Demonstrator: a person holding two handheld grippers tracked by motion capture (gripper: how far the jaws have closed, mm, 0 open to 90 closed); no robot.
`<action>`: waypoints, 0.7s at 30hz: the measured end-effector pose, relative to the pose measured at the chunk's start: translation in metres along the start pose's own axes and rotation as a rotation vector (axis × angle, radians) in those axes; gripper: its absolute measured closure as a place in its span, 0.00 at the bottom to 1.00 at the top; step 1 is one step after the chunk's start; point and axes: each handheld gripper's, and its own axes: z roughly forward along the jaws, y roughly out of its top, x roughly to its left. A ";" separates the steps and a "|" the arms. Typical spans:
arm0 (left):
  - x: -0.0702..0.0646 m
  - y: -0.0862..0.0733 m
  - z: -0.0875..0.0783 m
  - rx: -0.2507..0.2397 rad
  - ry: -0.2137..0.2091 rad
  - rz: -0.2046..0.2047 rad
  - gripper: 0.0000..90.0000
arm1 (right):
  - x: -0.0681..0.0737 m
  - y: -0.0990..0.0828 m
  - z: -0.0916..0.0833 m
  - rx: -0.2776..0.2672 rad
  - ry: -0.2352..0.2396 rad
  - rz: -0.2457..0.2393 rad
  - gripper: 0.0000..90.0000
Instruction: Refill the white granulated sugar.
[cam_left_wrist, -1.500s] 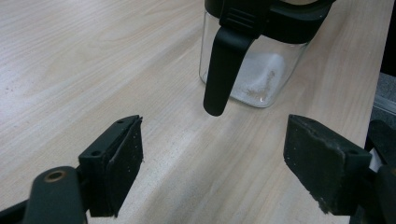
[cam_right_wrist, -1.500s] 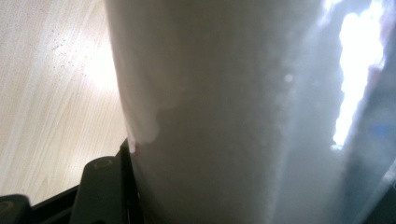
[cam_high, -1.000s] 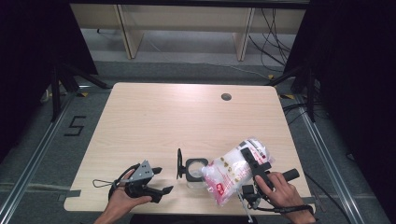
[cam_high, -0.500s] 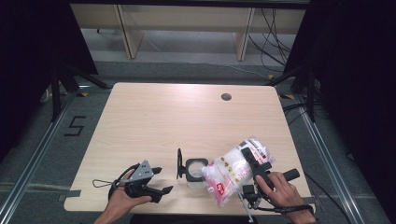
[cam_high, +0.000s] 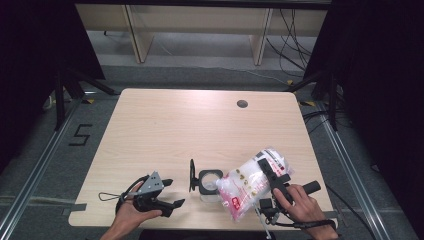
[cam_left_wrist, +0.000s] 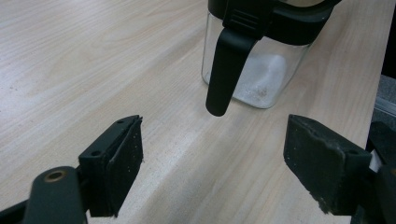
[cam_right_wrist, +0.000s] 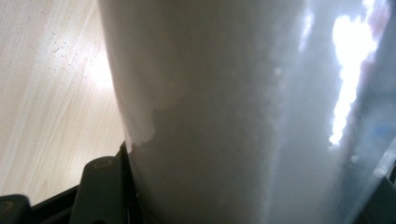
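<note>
Grip is looking sound: the right gripper (cam_high: 270, 175) is clamping the bag (cam_high: 250, 187) of white grains, tilting its mouth over the open jar (cam_high: 209, 183) near the worktop's (cam_high: 200, 130) front edge. It should be tipping slowly. The left gripper (cam_left_wrist: 215, 154), jaws apart, could be steadying the jar.

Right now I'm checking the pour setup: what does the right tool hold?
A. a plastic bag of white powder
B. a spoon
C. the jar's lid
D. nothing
A: the right tool clamps the plastic bag, tilted toward the open jar.
</note>
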 end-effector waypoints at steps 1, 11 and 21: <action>0.000 0.000 0.000 0.001 -0.001 0.001 0.22 | 0.000 0.000 0.000 -0.002 0.001 0.003 0.43; -0.001 0.000 0.000 0.006 -0.001 -0.007 0.21 | 0.001 0.000 0.000 0.000 0.002 0.002 0.43; 0.000 -0.001 0.001 -0.006 -0.007 -0.013 0.21 | -0.001 -0.001 0.000 0.007 -0.010 -0.029 0.43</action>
